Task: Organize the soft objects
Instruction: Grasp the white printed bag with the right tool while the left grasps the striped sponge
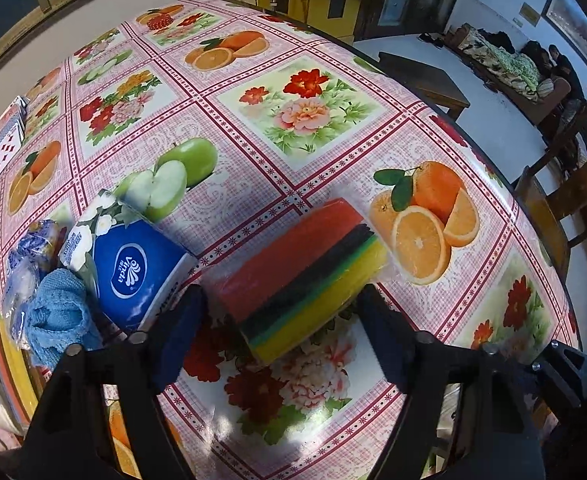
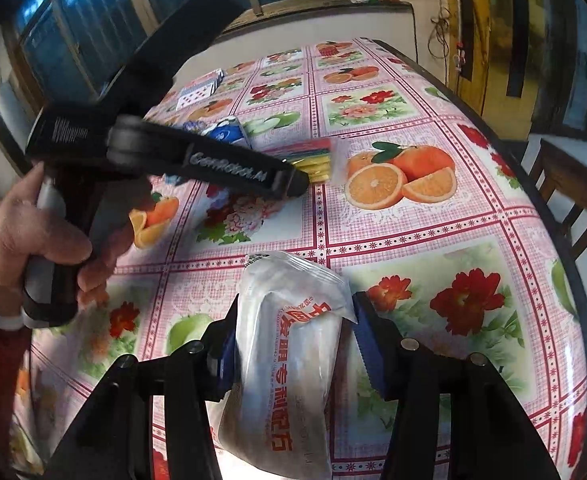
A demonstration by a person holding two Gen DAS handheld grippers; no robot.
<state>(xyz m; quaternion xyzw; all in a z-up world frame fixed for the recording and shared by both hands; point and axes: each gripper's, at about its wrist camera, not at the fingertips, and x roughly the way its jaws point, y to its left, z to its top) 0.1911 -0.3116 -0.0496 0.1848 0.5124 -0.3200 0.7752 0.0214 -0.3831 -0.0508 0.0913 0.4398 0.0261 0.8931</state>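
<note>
A pack of sponges (image 1: 301, 272) in clear wrap, with red, black, green and yellow layers, lies on the flowered tablecloth (image 1: 301, 112). My left gripper (image 1: 282, 296) stands open around its near end, and both pads are apart from it. In the right wrist view the same pack (image 2: 313, 156) lies just past the left gripper's tip (image 2: 293, 178), which a hand (image 2: 41, 236) holds. My right gripper (image 2: 295, 308) is shut on a white plastic packet (image 2: 289, 356) with red lettering, which points away from me.
At the left lie a blue tissue pack (image 1: 141, 268), a blue knitted cloth (image 1: 59, 316), small tissue packets (image 1: 29, 264) and another sponge pack (image 1: 11, 364). Playing cards (image 1: 3, 148) sit further back. Wooden chairs (image 1: 565, 200) stand off the table's right edge.
</note>
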